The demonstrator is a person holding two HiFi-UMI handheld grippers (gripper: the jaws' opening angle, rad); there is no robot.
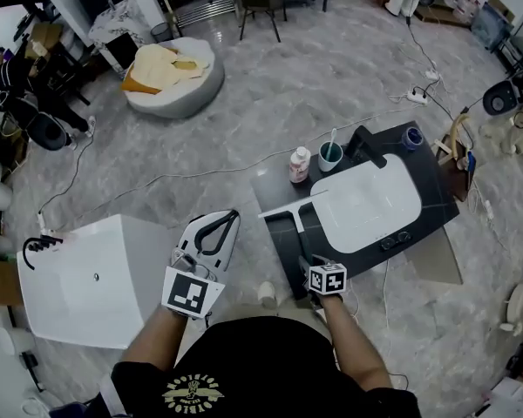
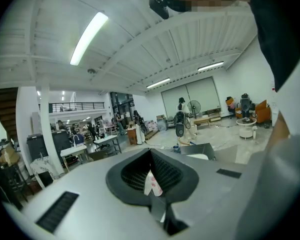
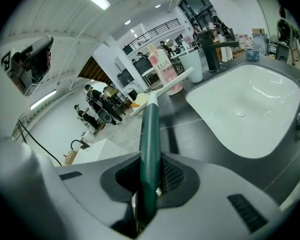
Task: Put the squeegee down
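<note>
The squeegee has a dark green handle (image 3: 150, 144) and a white blade (image 3: 162, 90). In the head view its blade (image 1: 289, 210) lies across the near left corner of the dark counter (image 1: 436, 177), and its handle (image 1: 302, 238) runs back to my right gripper (image 1: 307, 262). My right gripper (image 3: 147, 186) is shut on the handle and tilts down over the counter's left edge. The left gripper (image 1: 230, 219) hangs over the floor left of the counter. Its jaws meet at the tips with nothing held; the left gripper (image 2: 151, 160) looks out level across the hall.
A white sink basin (image 1: 366, 203) is set in the counter, with a black faucet (image 1: 364, 142), a pink-labelled bottle (image 1: 299, 164), a cup holding a toothbrush (image 1: 329, 155) and a blue cup (image 1: 411, 138) behind it. A white box (image 1: 96, 277) stands at left. Cables cross the floor.
</note>
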